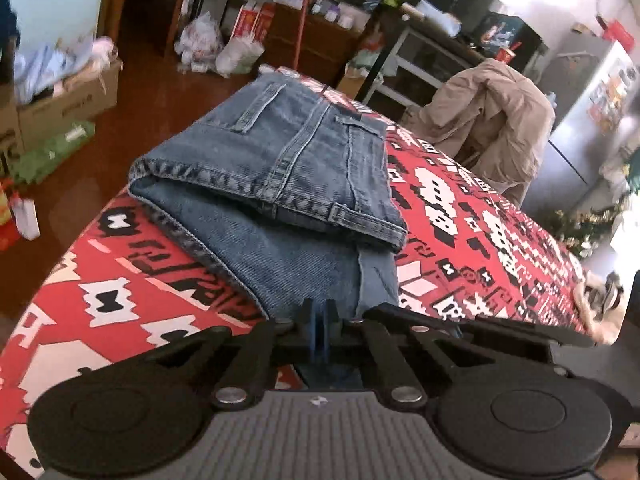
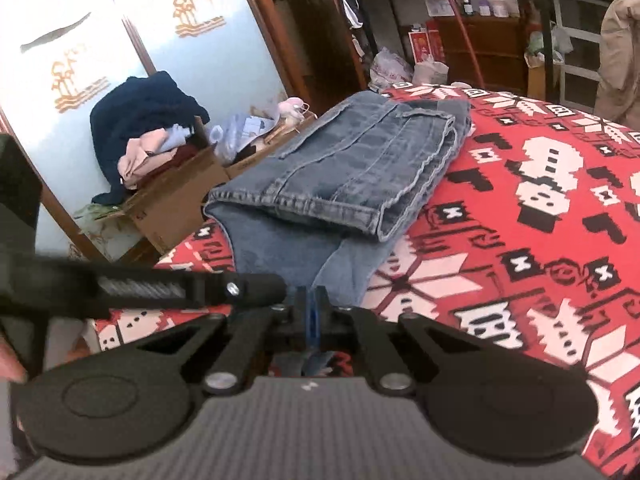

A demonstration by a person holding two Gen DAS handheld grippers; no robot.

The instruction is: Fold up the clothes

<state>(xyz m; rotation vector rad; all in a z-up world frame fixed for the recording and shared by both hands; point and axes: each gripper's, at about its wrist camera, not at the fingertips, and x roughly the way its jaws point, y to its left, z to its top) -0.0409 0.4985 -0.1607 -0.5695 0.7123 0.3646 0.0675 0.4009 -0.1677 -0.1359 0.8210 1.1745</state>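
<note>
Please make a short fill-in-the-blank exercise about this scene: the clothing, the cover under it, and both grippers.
1. The folded jeans are made of blue ____.
2. The jeans lie on a patterned tablecloth whose main colour is ____.
3. The fingers of the left gripper and of the right gripper are ____, not open.
4. Beside the table, the cardboard box holds a pile of ____.

Missing words: denim; red; shut; clothes

Red patterned cloth (image 2: 520, 208) lies open right of the folded jeans (image 2: 352, 168); boxes (image 2: 176, 200) crowd the left.
</note>
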